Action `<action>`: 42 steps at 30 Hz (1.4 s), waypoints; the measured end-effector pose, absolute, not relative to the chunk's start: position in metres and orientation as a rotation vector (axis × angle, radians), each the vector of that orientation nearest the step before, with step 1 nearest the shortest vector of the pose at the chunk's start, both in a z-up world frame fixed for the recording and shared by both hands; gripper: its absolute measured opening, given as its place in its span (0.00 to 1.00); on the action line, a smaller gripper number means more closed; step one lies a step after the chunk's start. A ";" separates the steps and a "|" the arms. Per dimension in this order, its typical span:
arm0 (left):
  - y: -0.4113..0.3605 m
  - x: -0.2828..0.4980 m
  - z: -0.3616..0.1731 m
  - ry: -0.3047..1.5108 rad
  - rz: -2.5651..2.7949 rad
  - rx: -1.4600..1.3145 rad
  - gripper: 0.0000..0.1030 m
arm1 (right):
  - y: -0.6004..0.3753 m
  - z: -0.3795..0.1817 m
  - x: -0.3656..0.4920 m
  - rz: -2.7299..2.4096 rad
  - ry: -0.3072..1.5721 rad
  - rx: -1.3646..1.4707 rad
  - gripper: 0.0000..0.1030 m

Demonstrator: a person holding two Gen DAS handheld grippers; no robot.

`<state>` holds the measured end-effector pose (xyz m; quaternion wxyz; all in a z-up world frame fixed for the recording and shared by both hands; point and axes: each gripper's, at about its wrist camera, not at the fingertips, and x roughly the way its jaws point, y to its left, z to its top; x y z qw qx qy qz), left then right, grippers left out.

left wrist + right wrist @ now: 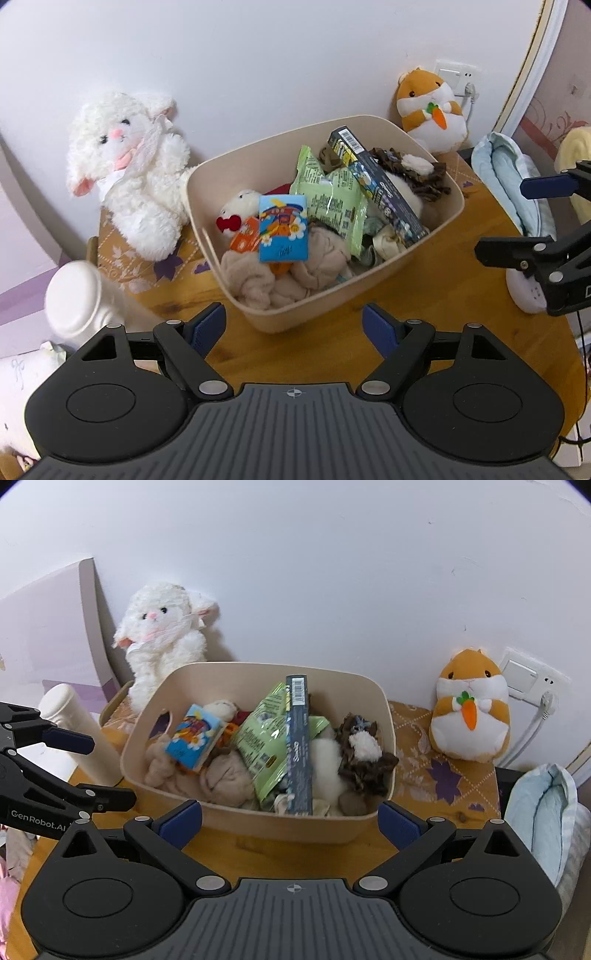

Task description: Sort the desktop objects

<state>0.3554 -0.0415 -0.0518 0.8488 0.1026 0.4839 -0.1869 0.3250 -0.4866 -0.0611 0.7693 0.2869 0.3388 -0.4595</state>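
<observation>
- Left wrist view: left gripper (294, 326) jaws wide apart, nothing between them, over the wooden table (424, 314) just in front of the beige bin (280, 321). Bin holds blue packet (283, 233), green bag (332, 201), dark box (376, 184).
- Right wrist view: right gripper (291, 821) also spread and empty, at the bin's near wall. White bunny (166, 635) behind the bin, hamster toy (471, 705) to its right.

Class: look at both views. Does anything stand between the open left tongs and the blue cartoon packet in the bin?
Only the bin's near wall stands low between them. The left tongs are above the bare table, and the blue packet lies on top of the pile, uncovered, so from above nothing visible blocks it.
</observation>
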 end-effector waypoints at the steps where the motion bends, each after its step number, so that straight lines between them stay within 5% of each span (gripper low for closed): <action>1: -0.039 0.351 -0.050 1.026 -0.393 0.215 0.80 | -0.482 -0.058 0.324 -0.996 0.738 0.627 1.00; 42: -0.005 0.153 0.051 1.078 -0.443 0.241 0.80 | -0.294 0.038 0.256 -0.984 0.843 0.817 1.00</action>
